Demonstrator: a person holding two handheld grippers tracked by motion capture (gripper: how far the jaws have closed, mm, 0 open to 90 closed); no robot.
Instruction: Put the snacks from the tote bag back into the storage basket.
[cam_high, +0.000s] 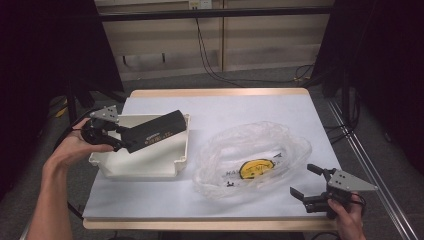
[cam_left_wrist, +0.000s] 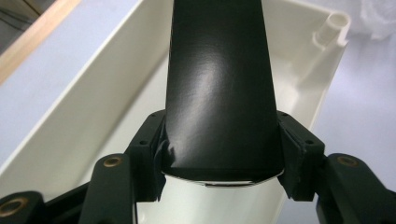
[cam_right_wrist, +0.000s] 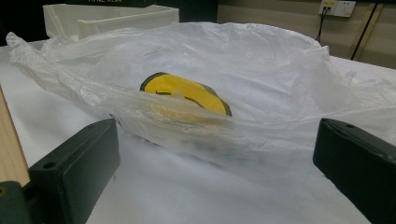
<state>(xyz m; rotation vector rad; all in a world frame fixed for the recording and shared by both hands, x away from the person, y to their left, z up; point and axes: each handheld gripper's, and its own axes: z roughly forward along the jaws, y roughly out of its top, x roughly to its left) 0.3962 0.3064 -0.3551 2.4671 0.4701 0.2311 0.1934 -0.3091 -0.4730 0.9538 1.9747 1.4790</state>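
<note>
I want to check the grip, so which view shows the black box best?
The high view: the whole black box over the white tray. The left gripper view shows its held end only, close up.

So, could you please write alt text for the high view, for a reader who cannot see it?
The left tongs grip a long black box over an open cream plastic bin on a white-covered table. To its right lies a crumpled clear plastic bag with a yellow label; the right tongs rest open beside it.

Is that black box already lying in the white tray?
Not yet. The left tongs grip the black box, tilted above the white tray.
</note>
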